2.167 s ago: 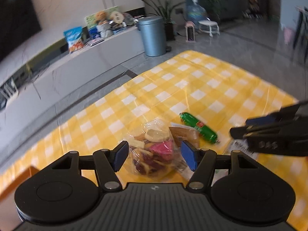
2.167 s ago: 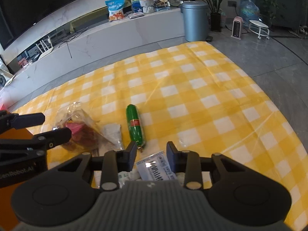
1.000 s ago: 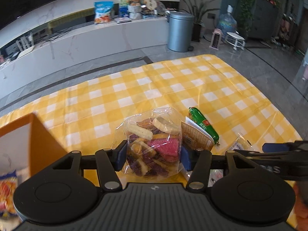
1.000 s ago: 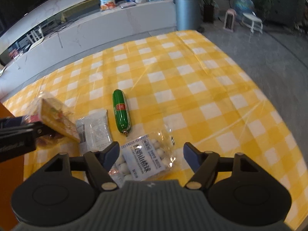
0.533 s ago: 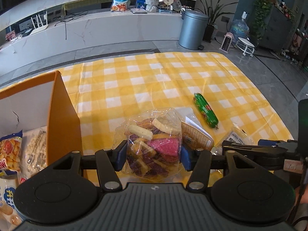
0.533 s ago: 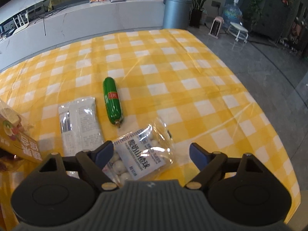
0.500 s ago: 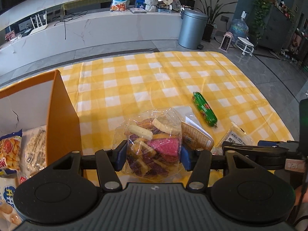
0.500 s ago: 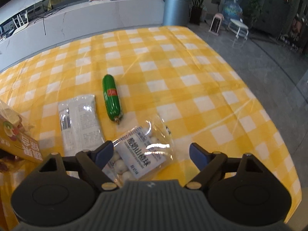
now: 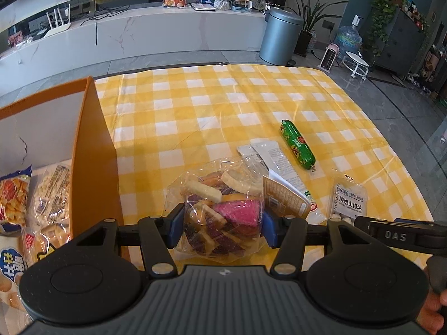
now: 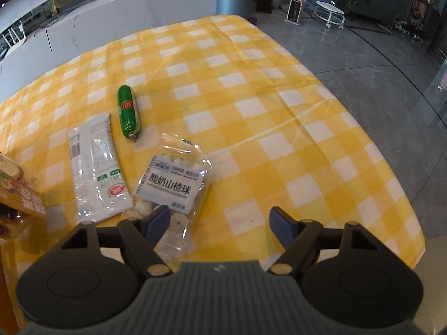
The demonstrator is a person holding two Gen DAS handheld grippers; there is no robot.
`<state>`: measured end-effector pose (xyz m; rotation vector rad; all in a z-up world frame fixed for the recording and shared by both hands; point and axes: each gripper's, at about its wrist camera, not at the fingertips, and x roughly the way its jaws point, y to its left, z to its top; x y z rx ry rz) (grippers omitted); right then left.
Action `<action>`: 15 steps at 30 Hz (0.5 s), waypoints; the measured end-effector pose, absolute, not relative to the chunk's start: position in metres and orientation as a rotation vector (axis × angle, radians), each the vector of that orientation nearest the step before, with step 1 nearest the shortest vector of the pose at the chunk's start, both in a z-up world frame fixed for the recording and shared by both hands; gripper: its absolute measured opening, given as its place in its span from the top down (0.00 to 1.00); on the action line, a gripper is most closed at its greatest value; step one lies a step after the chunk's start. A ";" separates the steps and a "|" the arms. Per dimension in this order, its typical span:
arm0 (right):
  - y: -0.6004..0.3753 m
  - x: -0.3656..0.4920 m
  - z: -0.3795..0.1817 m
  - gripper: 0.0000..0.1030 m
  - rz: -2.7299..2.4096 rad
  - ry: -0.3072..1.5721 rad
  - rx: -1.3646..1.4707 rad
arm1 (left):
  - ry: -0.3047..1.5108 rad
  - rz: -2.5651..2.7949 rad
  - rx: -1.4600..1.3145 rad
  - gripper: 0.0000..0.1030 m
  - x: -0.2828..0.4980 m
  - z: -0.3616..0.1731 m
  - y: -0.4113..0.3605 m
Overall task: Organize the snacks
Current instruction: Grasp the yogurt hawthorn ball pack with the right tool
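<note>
Now one sausage; two flat packets.

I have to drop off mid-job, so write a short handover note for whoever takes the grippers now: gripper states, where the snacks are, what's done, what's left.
Left gripper: shut on the clear bag of mixed coloured chips, lifted beside the orange cardboard box.
Right gripper: open, its jaws just narrowed, over the clear packet of white yogurt balls, not gripping it.
Done: several snack bags lie in the box.
Left: box the chips bag, then the yogurt balls, the long white sachet and the green sausage stick on the yellow checked cloth.
</note>
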<state>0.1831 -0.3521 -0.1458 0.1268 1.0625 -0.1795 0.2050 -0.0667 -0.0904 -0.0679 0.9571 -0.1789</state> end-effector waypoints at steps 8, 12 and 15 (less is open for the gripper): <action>-0.335 0.186 -0.140 0.22 -0.144 0.989 0.250 | 0.957 -0.175 -0.093 0.39 0.209 -0.093 -0.063; -0.327 0.193 -0.148 0.21 -0.186 1.025 0.186 | 0.961 -0.176 -0.100 0.39 0.210 -0.095 -0.063; -0.325 0.198 -0.153 0.21 -0.204 1.031 0.162 | 0.962 -0.173 -0.109 0.39 0.211 -0.096 -0.063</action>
